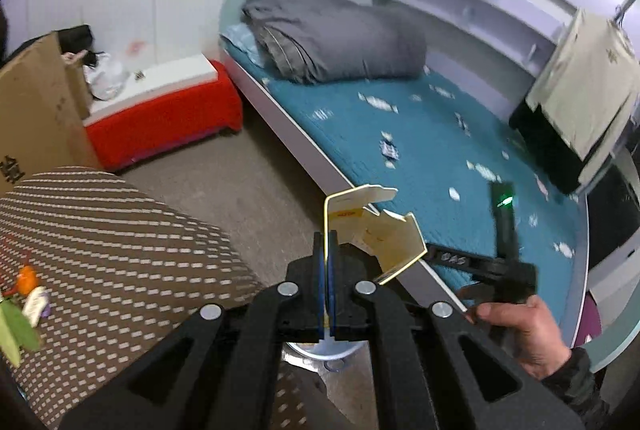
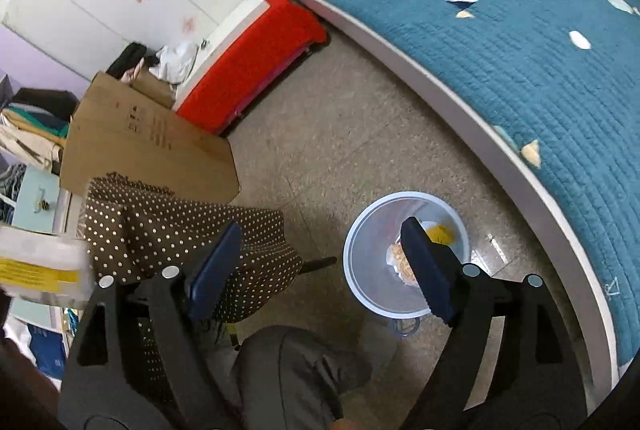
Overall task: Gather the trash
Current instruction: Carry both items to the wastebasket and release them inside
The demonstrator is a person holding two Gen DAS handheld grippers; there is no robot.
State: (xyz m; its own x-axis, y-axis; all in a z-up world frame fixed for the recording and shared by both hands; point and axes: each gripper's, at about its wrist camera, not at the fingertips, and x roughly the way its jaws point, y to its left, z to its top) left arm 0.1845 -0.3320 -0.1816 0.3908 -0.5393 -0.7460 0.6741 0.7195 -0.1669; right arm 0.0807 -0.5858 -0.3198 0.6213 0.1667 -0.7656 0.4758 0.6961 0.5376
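In the left wrist view my left gripper (image 1: pixel 329 242) is shut on a flattened yellow-and-white carton (image 1: pixel 376 230) that sticks up and to the right beyond the fingertips. Under it peeks the rim of a pale blue bin (image 1: pixel 320 352). The right wrist view shows that bin (image 2: pixel 354 230) on the floor beside the bed, with yellow and white wrappers (image 2: pixel 438 233) inside. My right gripper (image 2: pixel 320 254) hangs open above the bin's left side with nothing between its blue pads. A blurred yellow-and-white carton (image 2: pixel 40 270) shows at the left edge.
A bed with a teal quilt (image 2: pixel 520 49) and a folded grey duvet (image 1: pixel 332 33) runs along the right. A red box (image 2: pixel 256 61), a large cardboard box (image 2: pixel 148 145) and a brown dotted chair cover (image 2: pixel 180 230) stand left. A grey-clothed leg (image 2: pixel 296 370) is below.
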